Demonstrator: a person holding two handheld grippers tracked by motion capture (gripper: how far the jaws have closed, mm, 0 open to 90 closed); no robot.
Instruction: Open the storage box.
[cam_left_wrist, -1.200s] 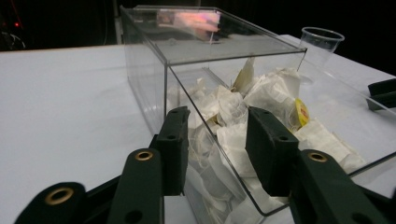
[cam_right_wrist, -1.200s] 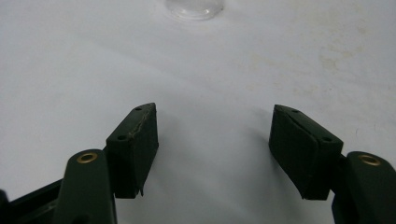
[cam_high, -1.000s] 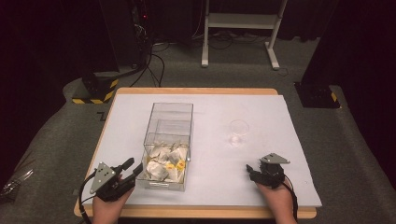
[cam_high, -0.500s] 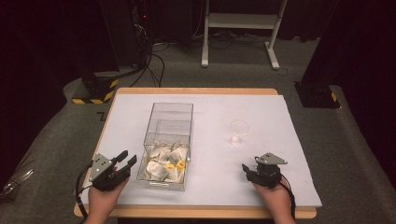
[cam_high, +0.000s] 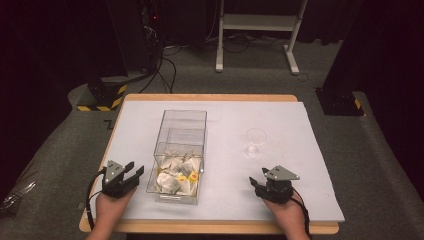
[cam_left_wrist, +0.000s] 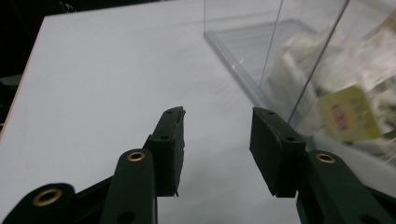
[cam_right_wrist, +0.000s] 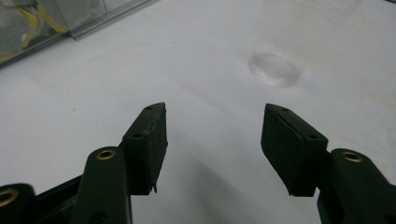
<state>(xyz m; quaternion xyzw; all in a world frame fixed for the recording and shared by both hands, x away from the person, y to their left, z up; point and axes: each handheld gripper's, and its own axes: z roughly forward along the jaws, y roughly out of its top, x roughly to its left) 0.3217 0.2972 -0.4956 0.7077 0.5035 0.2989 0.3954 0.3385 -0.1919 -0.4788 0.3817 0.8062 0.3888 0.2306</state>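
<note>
A clear plastic box (cam_high: 183, 125) stands left of the table's middle, and tea bags (cam_high: 177, 177) with yellow tags fill its near end. My left gripper (cam_high: 134, 173) lies just left of the box's near end. Its jaws have just been opening and hold nothing. In the left gripper view the box wall (cam_left_wrist: 280, 51) and a yellow tag (cam_left_wrist: 348, 114) show to the right of the left gripper (cam_left_wrist: 217, 140). A clear cup (cam_high: 255, 141) stands right of the box. My right gripper (cam_high: 255, 183) sits near the front edge below the cup. Its jaws have just been closing, with nothing between them. The cup's base (cam_right_wrist: 274, 69) lies ahead of the right gripper (cam_right_wrist: 212, 135).
A white mat (cam_high: 300, 165) covers the wooden table (cam_high: 210, 228). Beyond the far edge are a white stand (cam_high: 257, 30), cables and dark equipment on the floor. A corner of the box (cam_right_wrist: 56, 18) shows at the upper left of the right gripper view.
My left gripper drew back a little from the box and its jaws spread wider. My right gripper slid left along the front of the mat and its jaws narrowed.
</note>
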